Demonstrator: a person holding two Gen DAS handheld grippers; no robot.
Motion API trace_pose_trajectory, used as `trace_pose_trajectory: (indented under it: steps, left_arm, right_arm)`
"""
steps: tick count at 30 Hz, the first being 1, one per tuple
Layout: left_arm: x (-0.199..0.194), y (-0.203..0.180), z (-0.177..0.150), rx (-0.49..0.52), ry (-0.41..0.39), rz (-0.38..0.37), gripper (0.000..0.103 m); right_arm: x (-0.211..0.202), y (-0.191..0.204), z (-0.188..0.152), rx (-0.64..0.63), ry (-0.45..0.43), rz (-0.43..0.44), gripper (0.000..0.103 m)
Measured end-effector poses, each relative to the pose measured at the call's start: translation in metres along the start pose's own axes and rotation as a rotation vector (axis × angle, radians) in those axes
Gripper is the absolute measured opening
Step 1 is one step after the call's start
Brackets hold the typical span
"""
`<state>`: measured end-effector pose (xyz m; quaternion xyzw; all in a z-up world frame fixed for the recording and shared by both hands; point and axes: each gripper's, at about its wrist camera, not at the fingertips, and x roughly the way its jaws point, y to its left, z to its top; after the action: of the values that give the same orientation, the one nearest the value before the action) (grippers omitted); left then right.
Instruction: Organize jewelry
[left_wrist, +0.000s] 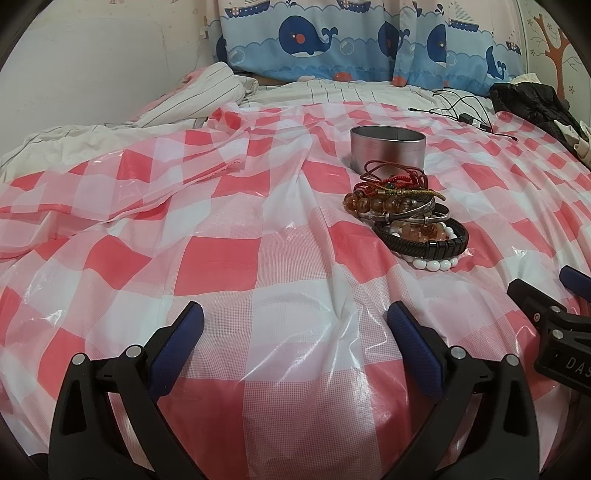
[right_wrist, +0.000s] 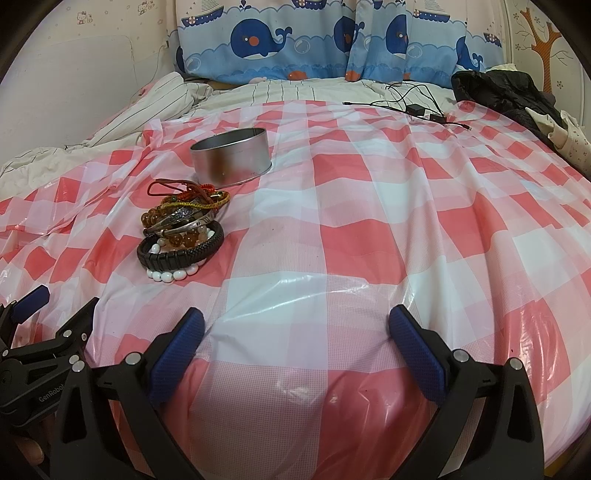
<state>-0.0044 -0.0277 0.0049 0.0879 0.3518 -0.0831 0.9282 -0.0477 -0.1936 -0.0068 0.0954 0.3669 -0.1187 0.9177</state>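
I have both grippers low over the bed (left_wrist: 110, 206), and nothing is in either yet. My left gripper (left_wrist: 295, 325) has its jaws spread wide and empty; my right gripper (right_wrist: 295, 328) is the same, jaws wide apart with only the checked plastic sheet (right_wrist: 369, 206) showing between them.

The jewelry is one tangled heap (left_wrist: 402, 218) lying on the sheet well ahead of both grippers, off to the right in the left view and to the left in the right view, so it sits roughly between my two hands. On the near side a black braided bracelet (left_wrist: 424, 242) lies over a string of white beads (left_wrist: 432, 264); amber beads (left_wrist: 369, 203), metal bangles (right_wrist: 184, 221) and red cords (left_wrist: 391, 171) are stacked behind.

Just beyond the heap stands an open metal tin (right_wrist: 231, 158), upright and apparently empty, almost touching the cords. I judge it is the container the pieces go into, set close to keep each transfer short. Sorting has not begun; the black bracelet on top looks the easiest first pick.
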Motion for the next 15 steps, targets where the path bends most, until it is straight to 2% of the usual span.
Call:
trace_pose_trajectory:
  steps: [15]
  left_arm:
    - [-0.0002,-0.0014,-0.0007,0.001,-0.002,0.003,0.096]
  right_arm:
    - [0.0002,0.0002,0.0000,0.000,0.000,-0.001,0.096]
